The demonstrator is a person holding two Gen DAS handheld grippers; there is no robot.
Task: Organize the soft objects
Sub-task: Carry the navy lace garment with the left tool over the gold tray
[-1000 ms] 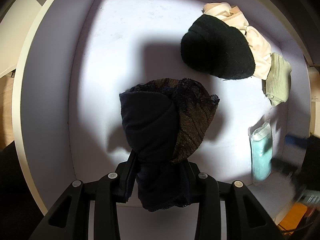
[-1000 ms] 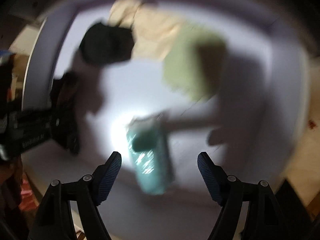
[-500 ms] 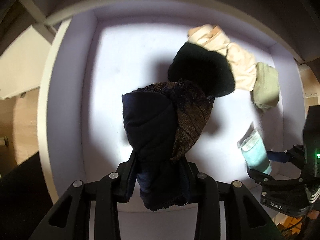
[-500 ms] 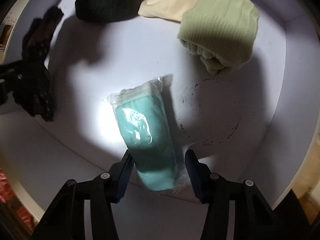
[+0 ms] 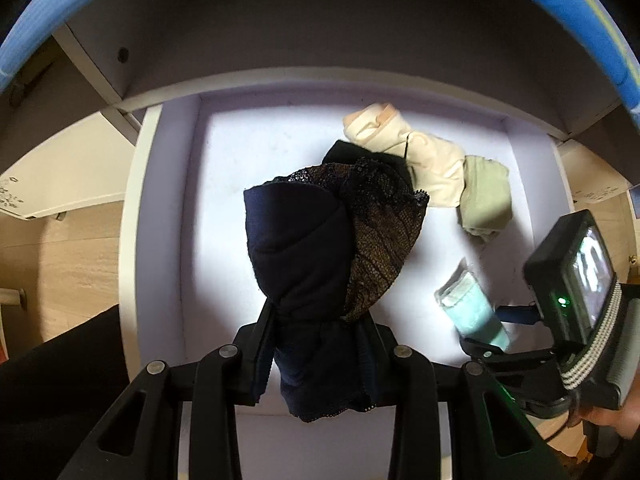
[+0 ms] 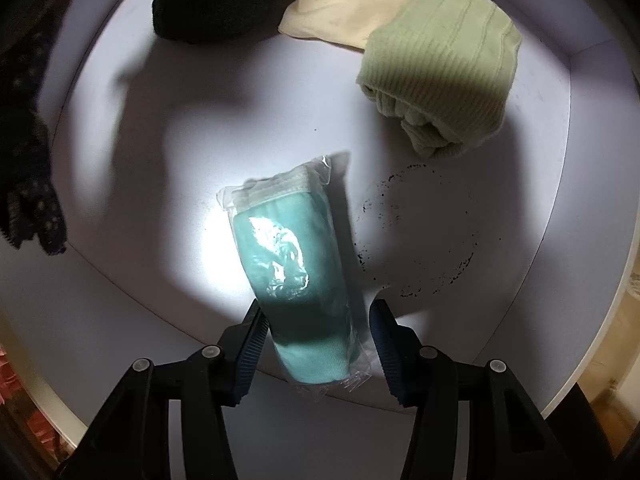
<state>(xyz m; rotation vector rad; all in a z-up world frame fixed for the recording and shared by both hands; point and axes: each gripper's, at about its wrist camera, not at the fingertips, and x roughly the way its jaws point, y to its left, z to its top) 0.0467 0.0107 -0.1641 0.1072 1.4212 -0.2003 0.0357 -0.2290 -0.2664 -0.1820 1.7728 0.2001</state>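
My left gripper is shut on a dark navy and brown lace garment, held above the front of a white drawer. My right gripper is shut on a teal cloth in a clear plastic bag, low over the drawer floor; the bag and the right gripper also show at the right of the left wrist view. A black knit item, a cream cloth and a pale green knit lie at the drawer's back.
The drawer's walls ring the floor, which bears a ring of dark specks. A shelf edge overhangs the drawer's back. Wooden flooring lies to the left.
My left gripper has pulled back and up from the drawer with the dark garment. My right gripper has closed on the teal bag and holds it.
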